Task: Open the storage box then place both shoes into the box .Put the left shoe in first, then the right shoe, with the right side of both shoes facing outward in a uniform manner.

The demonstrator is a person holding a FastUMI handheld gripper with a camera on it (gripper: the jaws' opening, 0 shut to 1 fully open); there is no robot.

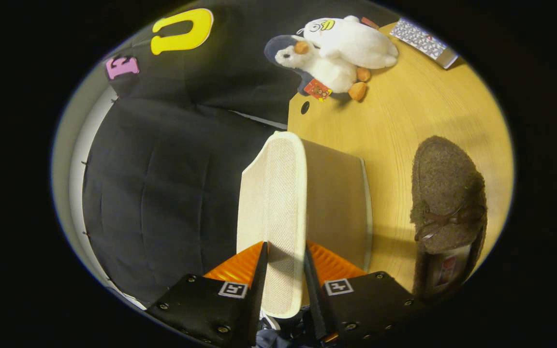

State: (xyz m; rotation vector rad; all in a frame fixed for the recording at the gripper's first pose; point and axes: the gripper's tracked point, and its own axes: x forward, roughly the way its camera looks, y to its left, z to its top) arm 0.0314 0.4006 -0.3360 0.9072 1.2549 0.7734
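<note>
Your gripper [283, 263] is closed on a shoe [272, 212]: both fingers press its sides, and its pale ribbed sole faces you, running forward from between the fingers. The shoe's upper is hidden behind the sole. Just beyond it stands a brown panel [336, 203], probably part of the box; you cannot tell which part, as the shoe covers its near edge. To the right, apart from the fingers, the second shoe [447, 212] lies on the table [404, 125], its heel partly cut off. Farther back sit two plush toys [341, 53] and a patterned item [423, 42].
</note>
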